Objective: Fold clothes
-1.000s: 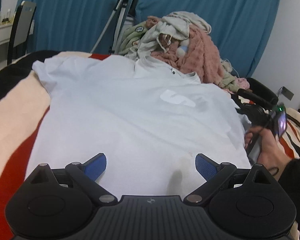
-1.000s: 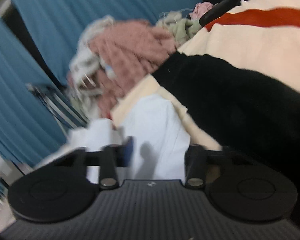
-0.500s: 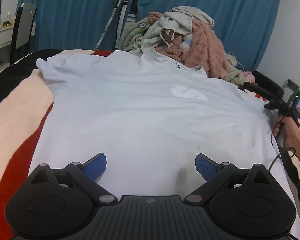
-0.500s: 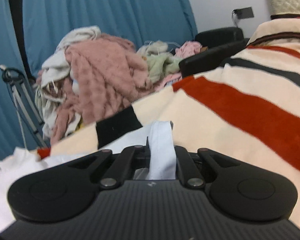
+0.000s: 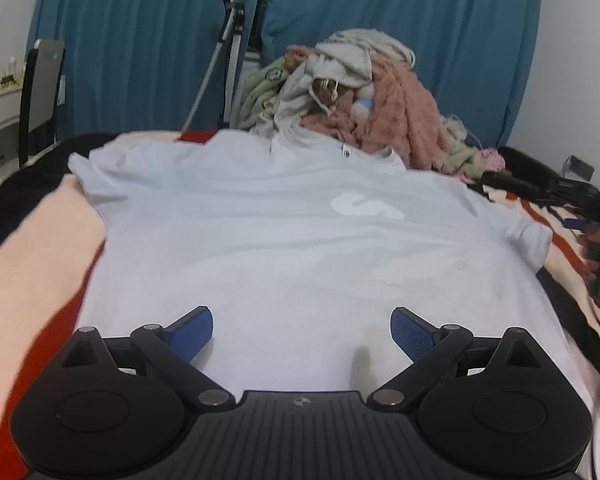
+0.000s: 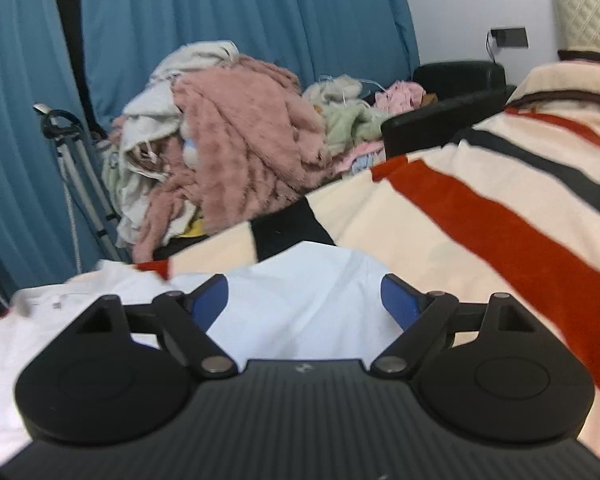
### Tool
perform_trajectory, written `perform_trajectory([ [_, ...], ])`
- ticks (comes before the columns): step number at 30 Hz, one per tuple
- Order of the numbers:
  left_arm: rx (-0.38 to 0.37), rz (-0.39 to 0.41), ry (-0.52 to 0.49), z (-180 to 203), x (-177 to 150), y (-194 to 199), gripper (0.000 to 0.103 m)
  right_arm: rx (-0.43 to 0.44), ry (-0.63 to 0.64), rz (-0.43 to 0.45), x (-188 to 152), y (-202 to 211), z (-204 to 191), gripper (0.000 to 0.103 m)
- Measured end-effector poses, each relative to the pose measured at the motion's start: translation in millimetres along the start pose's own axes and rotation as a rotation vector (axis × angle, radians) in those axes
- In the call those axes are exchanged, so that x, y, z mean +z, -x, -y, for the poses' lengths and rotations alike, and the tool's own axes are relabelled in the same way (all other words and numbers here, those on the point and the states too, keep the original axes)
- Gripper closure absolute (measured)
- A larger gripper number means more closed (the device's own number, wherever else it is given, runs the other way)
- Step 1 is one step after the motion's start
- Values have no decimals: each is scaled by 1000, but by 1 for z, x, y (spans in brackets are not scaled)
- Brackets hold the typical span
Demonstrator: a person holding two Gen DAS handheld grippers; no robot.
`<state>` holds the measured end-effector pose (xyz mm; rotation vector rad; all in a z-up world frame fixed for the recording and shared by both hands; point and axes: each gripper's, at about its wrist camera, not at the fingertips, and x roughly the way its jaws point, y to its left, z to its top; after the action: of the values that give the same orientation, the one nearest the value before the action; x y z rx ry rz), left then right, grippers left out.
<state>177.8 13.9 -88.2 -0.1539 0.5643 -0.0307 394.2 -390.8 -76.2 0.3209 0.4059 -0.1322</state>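
Where the pale T-shirt (image 5: 284, 248) lies, it is spread flat, front up, on the striped blanket (image 6: 500, 216) of the bed, collar toward the heap of clothes (image 5: 364, 100) at the far edge, hem toward the left claw (image 5: 302, 330). Long axis runs hem to collar, straight away from that claw; sleeves out to either side. Left claw: fingers wide apart over the hem, holding nothing. Right claw (image 6: 305, 300): fingers also apart, empty, at the right sleeve (image 6: 312, 280).

Handling, judged: thin knit, light, limp; it will drape and crease, not hold shape. Best taken by pinching seamed edges: sleeve cuff, shoulder or hem corner. Fleecy blanket may drag on the cloth.
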Motion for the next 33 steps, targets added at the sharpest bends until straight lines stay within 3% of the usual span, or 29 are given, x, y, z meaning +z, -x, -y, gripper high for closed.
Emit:
perform_trajectory([
  [4,-16,42,0,-2,5,23,6,18,-7,11,-2,83,-14,18],
  [9,-35,64,-16,0,4,52,6,60,12,-11,-36,166,-35,18],
  [16,-72,36,-42,-1,-4,88,6,120,40,-47,-88,280,-65,18],
  [19,-104,15,-89,3,-8,93,8,135,-4,-18,-95,303,-57,18],
  [23,-221,-14,-173,23,-16,99,11,153,-73,29,-101,327,-43,18],
  [27,-342,-43,-282,67,-35,110,17,162,-151,81,-105,348,-27,18],
  [30,-453,-93,-332,102,-53,110,18,126,-232,116,-104,349,-10,16],
  [33,-548,-154,-362,135,-71,106,23,145,-288,101,-105,343,6,16],
])
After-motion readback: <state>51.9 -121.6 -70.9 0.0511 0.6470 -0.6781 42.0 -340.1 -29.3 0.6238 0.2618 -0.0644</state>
